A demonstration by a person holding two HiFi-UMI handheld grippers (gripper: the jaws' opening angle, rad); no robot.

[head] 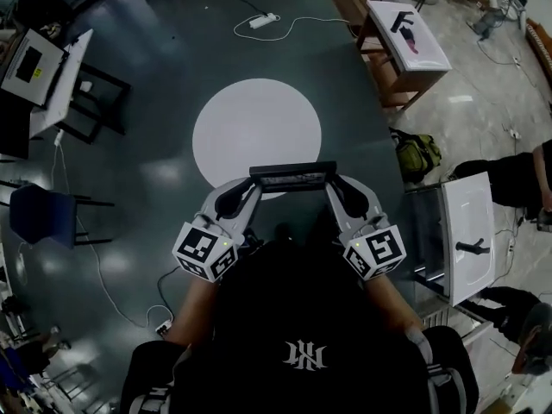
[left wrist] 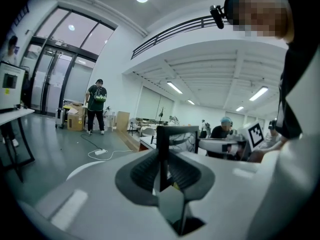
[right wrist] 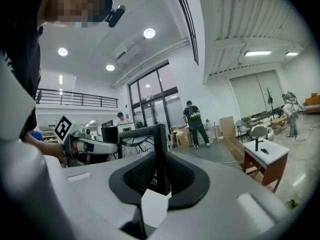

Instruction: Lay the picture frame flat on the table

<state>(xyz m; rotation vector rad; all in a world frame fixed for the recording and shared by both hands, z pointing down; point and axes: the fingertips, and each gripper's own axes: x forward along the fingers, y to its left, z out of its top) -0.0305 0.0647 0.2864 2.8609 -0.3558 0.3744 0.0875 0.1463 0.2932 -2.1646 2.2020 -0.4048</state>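
Note:
A black picture frame [head: 292, 176] hangs upright in the air in front of the person, high over the floor and seen edge-on from above in the head view. My left gripper [head: 256, 186] is shut on its left side bar [left wrist: 161, 151]. My right gripper [head: 331, 185] is shut on its right side bar [right wrist: 159, 154]. In each gripper view the frame's bar stands pinched between the dark ribbed pads. The other gripper shows beyond the frame in both gripper views. No table lies under the frame.
A white circle [head: 256, 132] marks the dark floor below the frame. A white table [head: 407, 34] stands far right, another white table [head: 470, 222] close right, a desk [head: 52, 67] far left. A cable with a power strip [head: 263, 21] lies ahead. People stand around the hall.

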